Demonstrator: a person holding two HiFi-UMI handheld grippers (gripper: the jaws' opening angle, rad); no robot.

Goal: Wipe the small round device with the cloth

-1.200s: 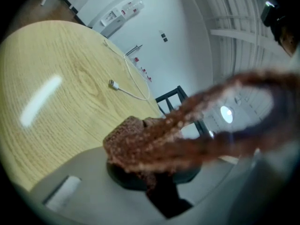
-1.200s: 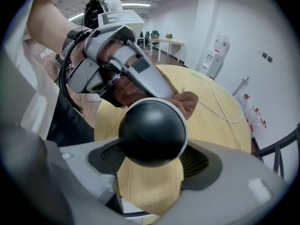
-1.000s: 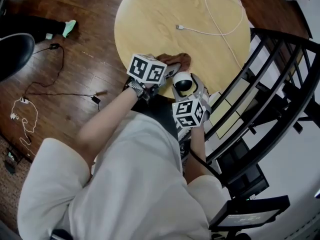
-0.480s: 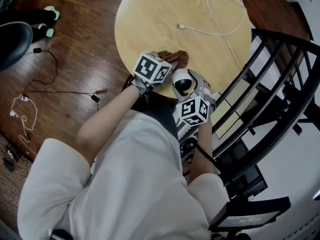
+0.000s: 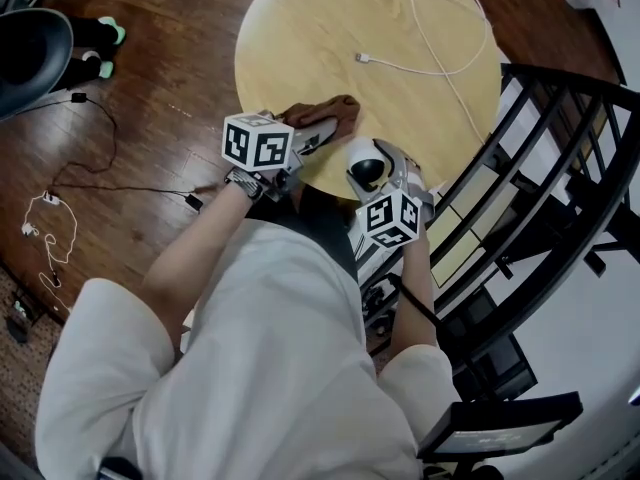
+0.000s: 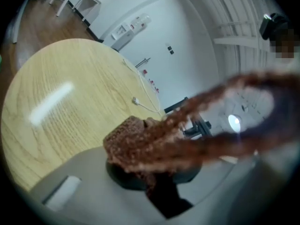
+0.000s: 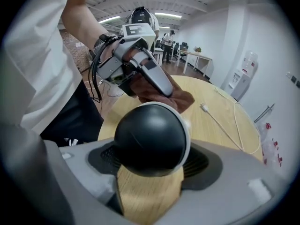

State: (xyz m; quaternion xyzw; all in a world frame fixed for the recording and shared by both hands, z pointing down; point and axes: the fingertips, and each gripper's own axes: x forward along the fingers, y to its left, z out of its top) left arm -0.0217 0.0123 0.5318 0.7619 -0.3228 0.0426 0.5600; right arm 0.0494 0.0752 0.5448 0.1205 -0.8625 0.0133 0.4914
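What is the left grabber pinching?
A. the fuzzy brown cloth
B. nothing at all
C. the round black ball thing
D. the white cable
A: the left gripper is closed on the fuzzy brown cloth, while the small round black-and-white device sits in the right gripper and the white cable lies loose on the round wooden table.

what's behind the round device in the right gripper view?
The left gripper holding the brown cloth, with the table beyond. The device covers the cloth's lower edge.
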